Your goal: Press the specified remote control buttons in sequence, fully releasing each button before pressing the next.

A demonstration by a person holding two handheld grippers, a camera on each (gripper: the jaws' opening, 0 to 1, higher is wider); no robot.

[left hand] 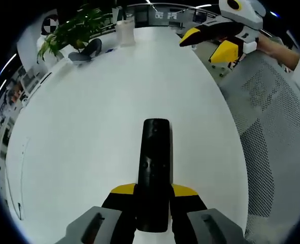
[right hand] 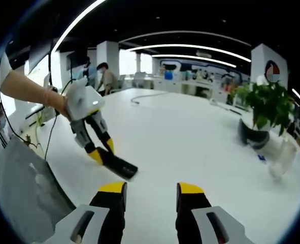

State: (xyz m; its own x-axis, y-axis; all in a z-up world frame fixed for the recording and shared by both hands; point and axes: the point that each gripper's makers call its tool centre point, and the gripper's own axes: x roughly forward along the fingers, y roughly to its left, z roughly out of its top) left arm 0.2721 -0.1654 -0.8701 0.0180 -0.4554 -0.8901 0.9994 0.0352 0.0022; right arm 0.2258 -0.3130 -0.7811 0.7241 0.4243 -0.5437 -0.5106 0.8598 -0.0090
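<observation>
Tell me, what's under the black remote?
The white table lies under the black remote. The left tongs hold its near end, so that end and the table right beneath it are hidden. In the right gripper view the remote's far end reaches the tabletop.

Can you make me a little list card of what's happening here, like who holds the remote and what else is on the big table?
Remote: black remote control, gripped at its near end by the left tool, sticking out over the table
Right tool: right tool open, holding nothing, apart from the remote
Table: big white table
Plant: green potted plant near the table's far edge
Clear container: see-through container beside the plant
Chair: grey mesh chair next to the table
</observation>
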